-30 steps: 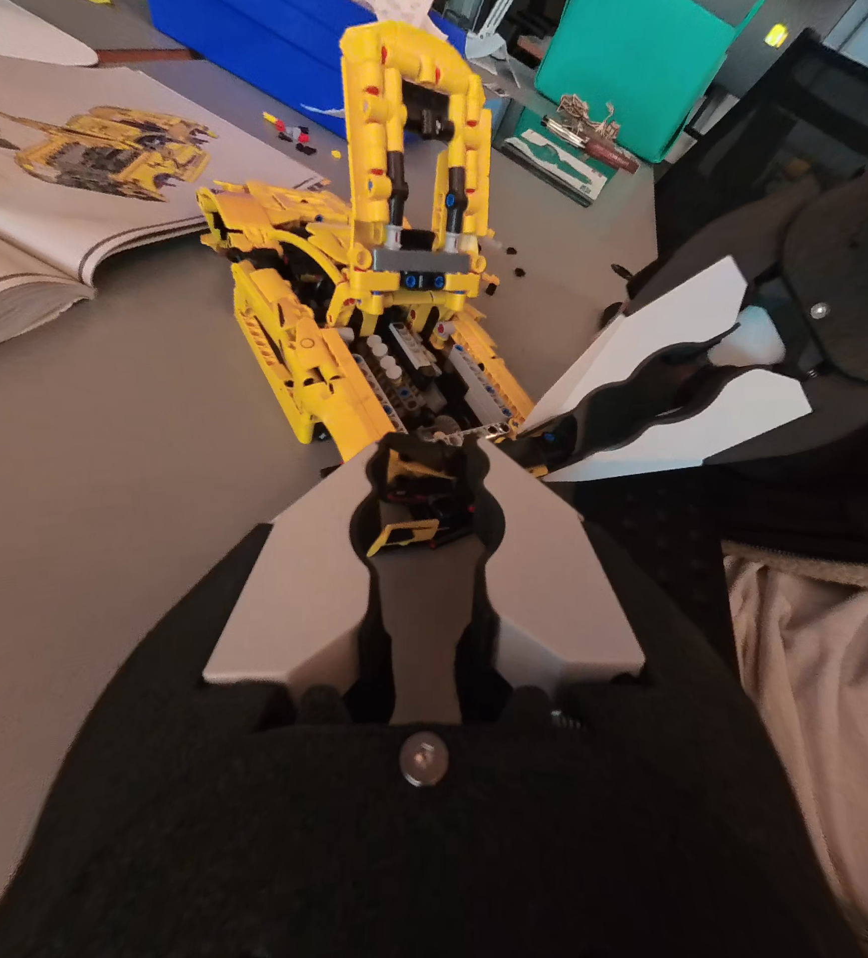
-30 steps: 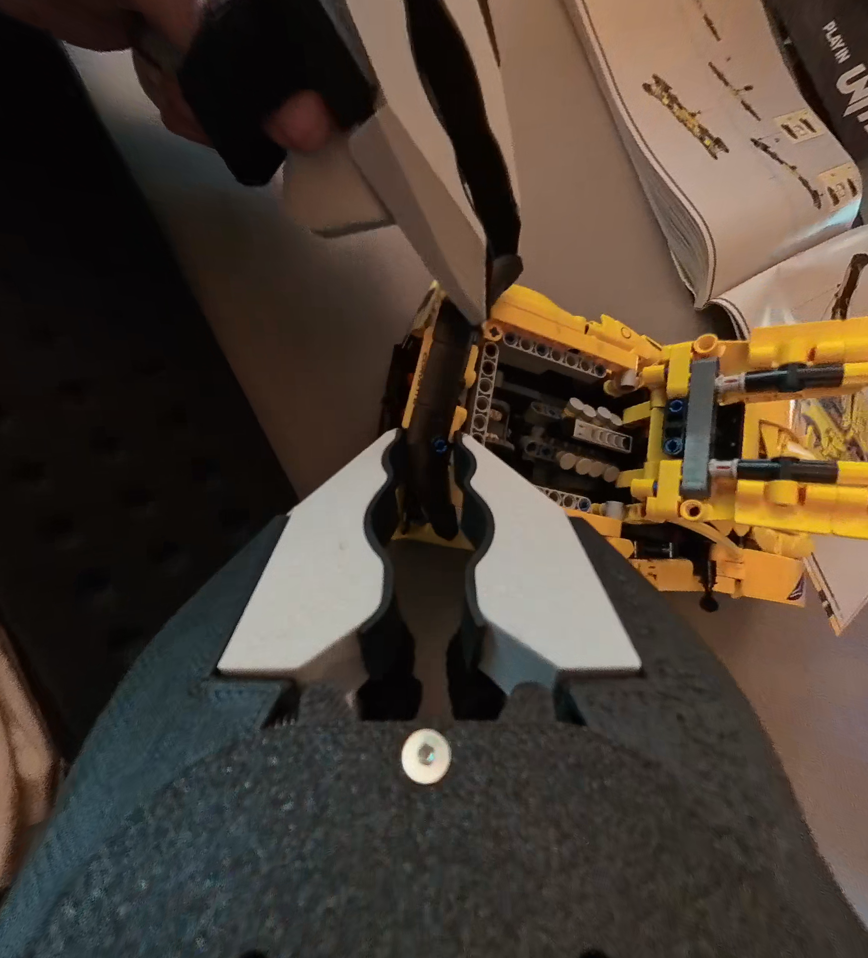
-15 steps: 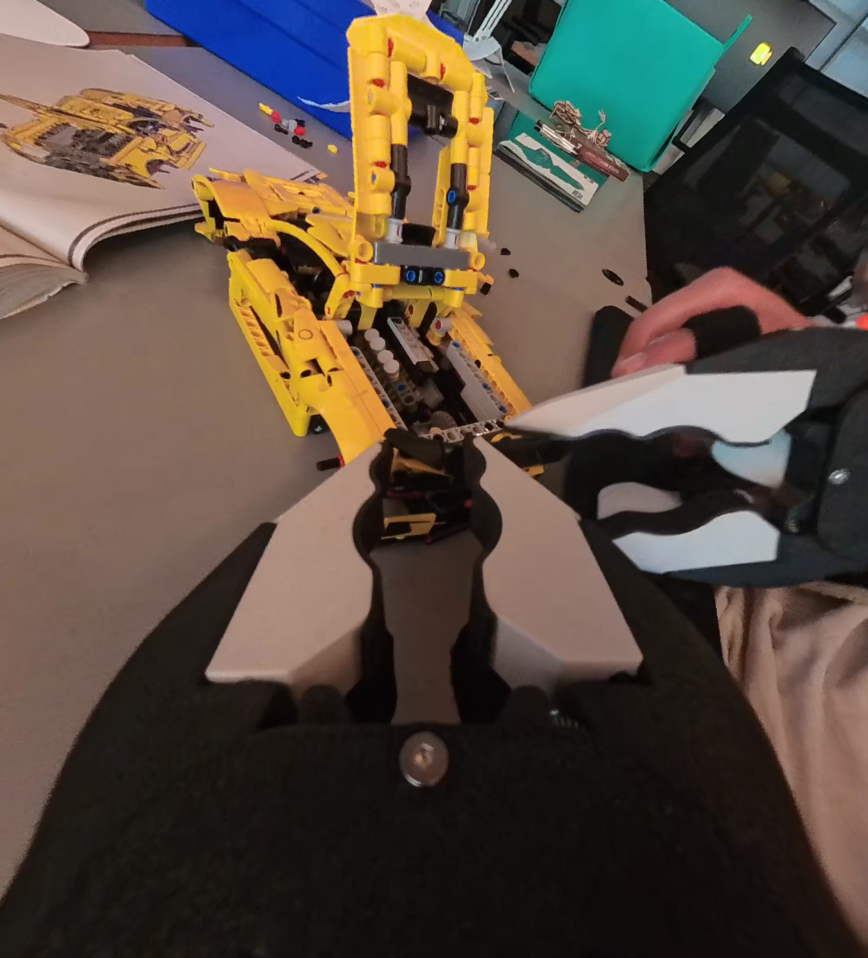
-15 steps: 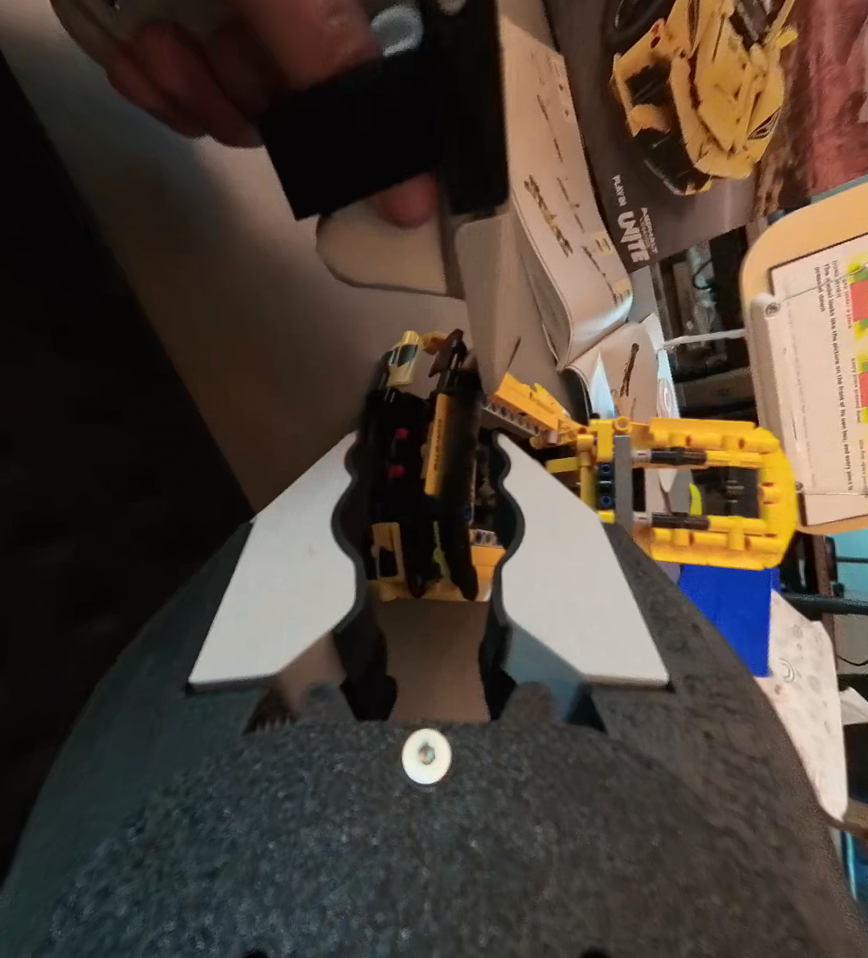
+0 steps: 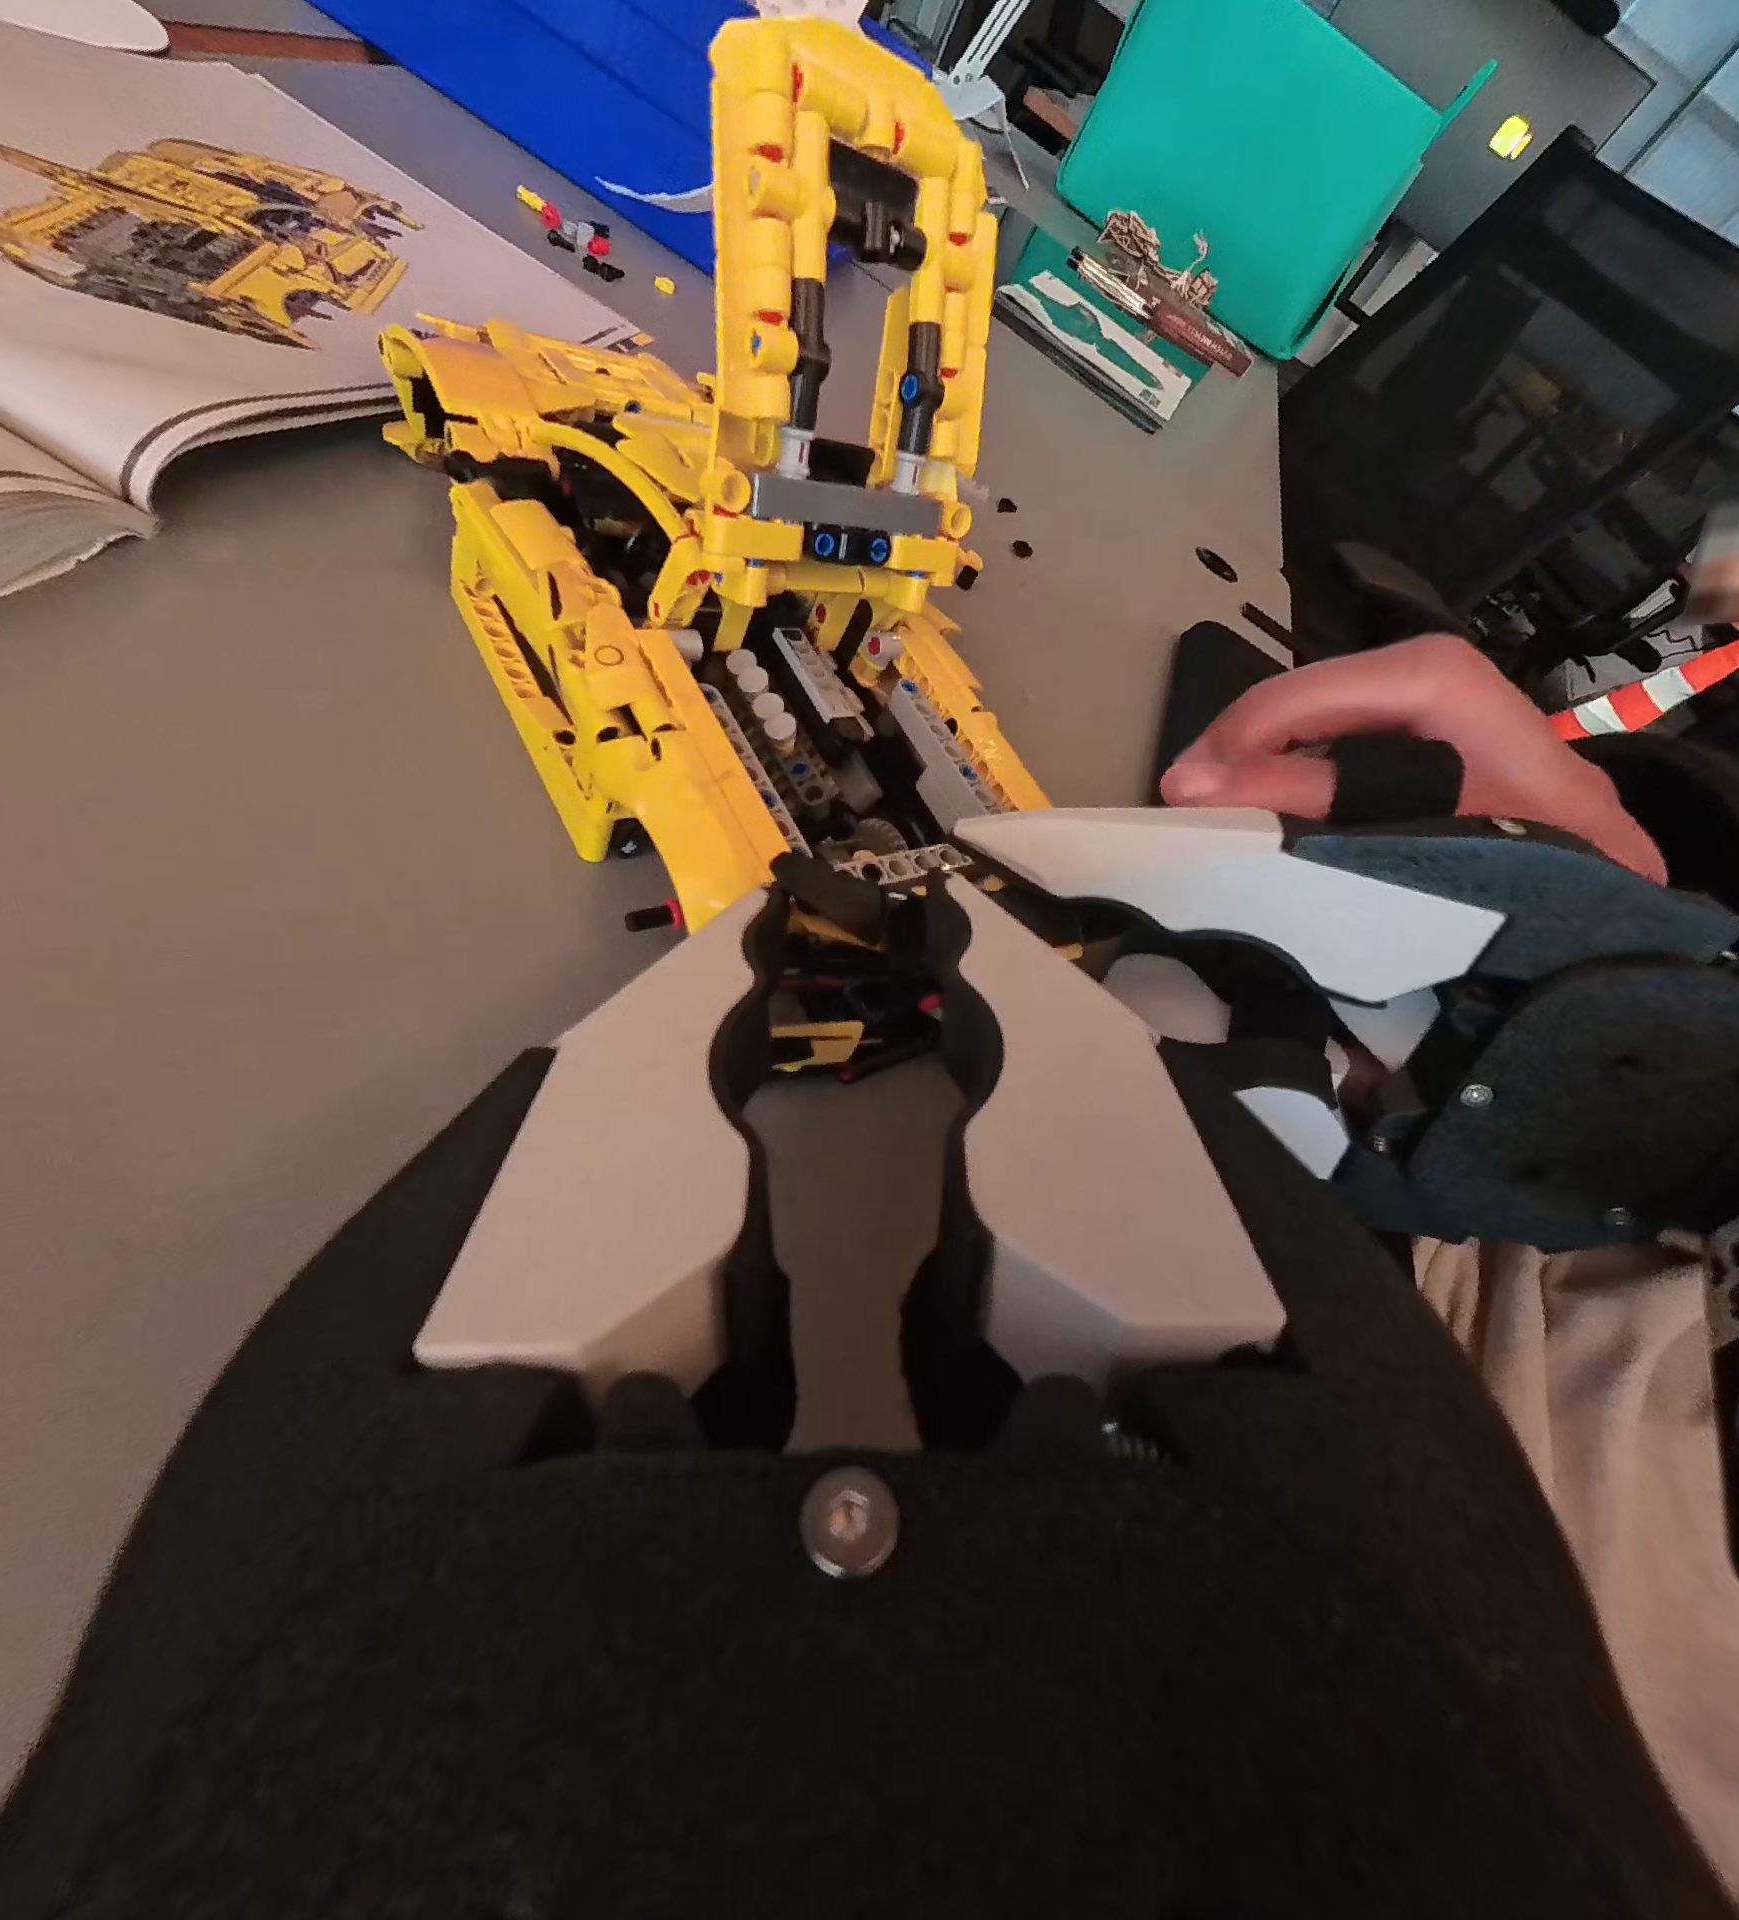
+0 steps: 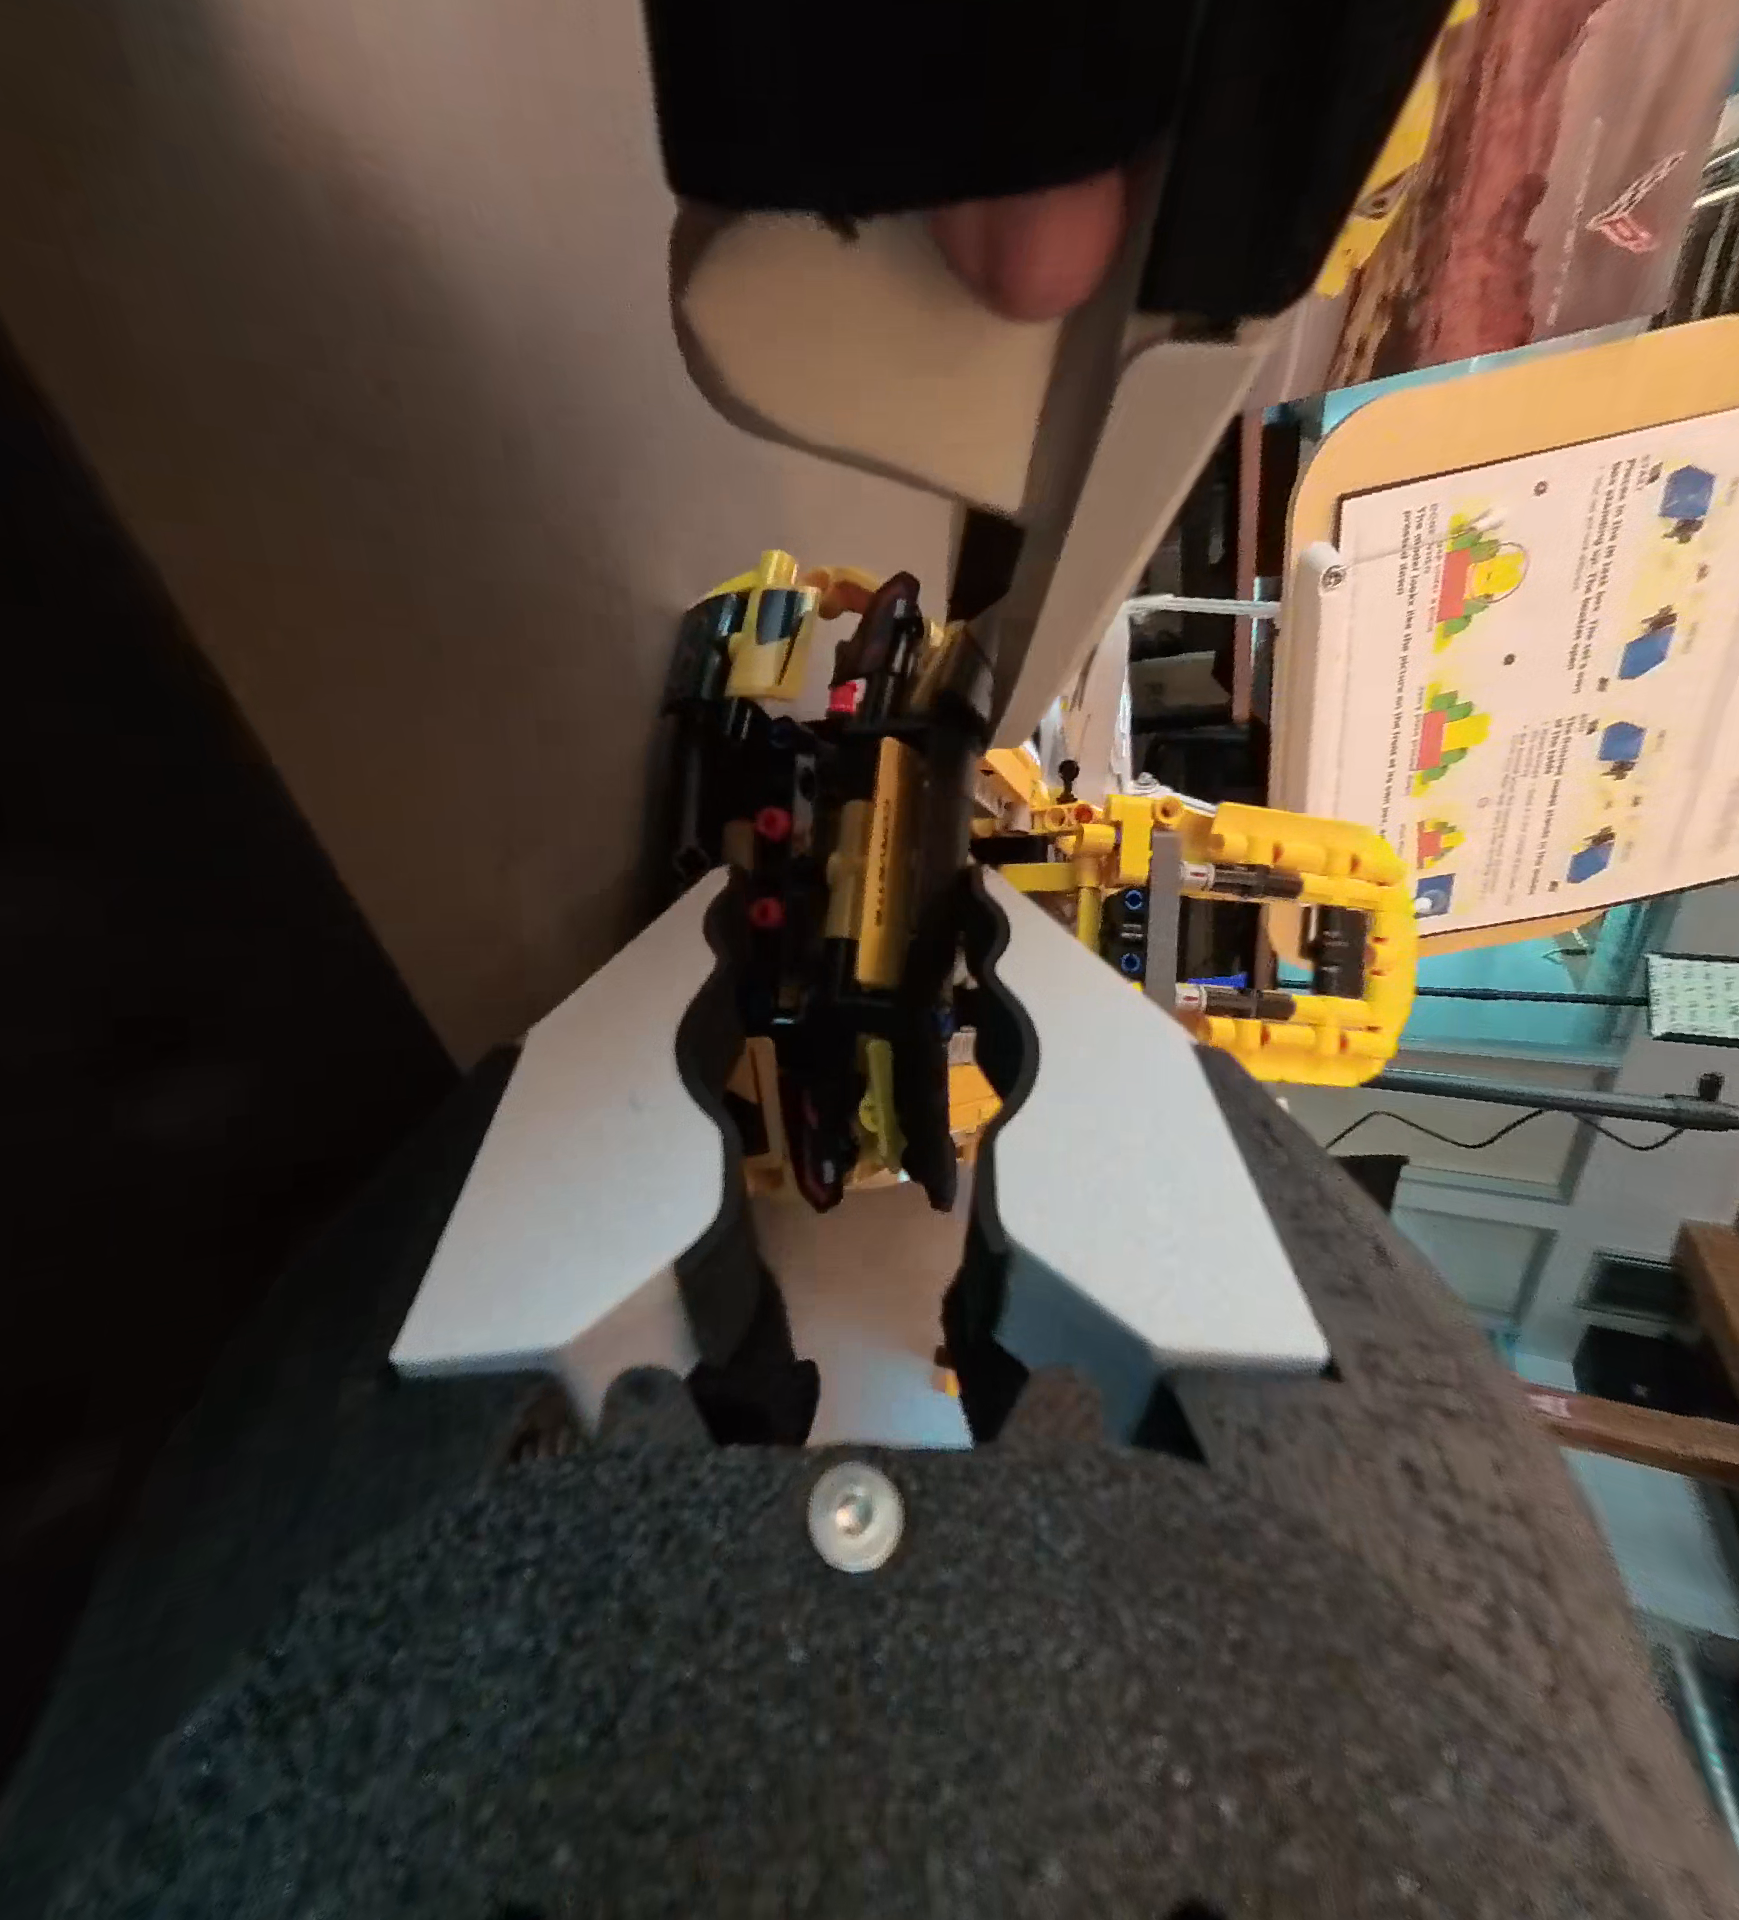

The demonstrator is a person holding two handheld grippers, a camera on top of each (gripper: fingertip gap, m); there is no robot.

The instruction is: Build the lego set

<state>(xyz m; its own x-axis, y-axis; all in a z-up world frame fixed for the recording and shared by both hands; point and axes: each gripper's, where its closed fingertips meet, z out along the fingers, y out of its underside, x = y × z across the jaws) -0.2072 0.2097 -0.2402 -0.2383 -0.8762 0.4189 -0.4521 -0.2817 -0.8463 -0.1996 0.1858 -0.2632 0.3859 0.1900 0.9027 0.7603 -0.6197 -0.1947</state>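
Both jaws clamped on yellow lego car (image 5: 636,644) rear, long axis pointing away

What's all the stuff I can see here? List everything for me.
Lego car: one, yellow and black, table centre, rear frame raised.
Manual: one, open, far left.
Loose pieces: several, red, black, yellow, behind car.
Bin: one, blue, back.
Box: one, teal, back right.
Poster: one, white, behind the table.
Table: one, grey.
Left gripper: one, on the car's near end.
Right gripper: one, same end.
Hand: one, holding right gripper.
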